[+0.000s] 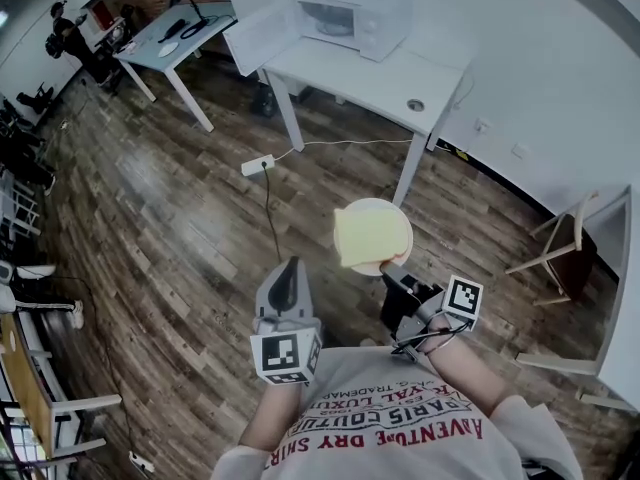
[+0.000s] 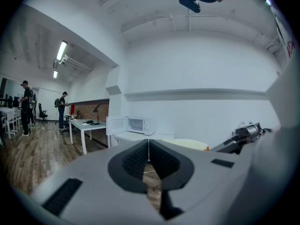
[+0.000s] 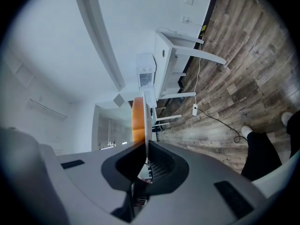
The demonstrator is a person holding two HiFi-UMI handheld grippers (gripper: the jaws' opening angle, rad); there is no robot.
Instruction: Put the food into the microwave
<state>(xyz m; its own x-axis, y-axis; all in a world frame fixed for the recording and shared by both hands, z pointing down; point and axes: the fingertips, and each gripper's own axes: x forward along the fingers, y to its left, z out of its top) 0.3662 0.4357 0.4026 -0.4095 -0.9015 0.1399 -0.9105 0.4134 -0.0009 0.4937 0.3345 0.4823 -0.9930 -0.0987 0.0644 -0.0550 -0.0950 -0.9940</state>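
Observation:
In the head view a pale round plate [image 1: 392, 220] carries a flat yellow slice of food [image 1: 366, 236] above the wooden floor. My right gripper [image 1: 393, 274] is shut on the plate's near rim. In the right gripper view the plate [image 3: 147, 114] stands edge-on between the jaws, with the food [image 3: 137, 118] showing orange beside it. My left gripper [image 1: 290, 271] is shut and holds nothing, level with the plate on its left. Its closed jaws [image 2: 148, 145] point toward the white microwave [image 2: 138, 124]. The microwave [image 1: 352, 20] sits on a white table [image 1: 370, 76], its door [image 1: 252, 36] swung open.
A power strip [image 1: 257, 165] with a black cable lies on the floor before the table. A wooden chair [image 1: 562, 253] stands at the right wall. A second table [image 1: 172, 38] and a person [image 1: 72, 40] are at the far left.

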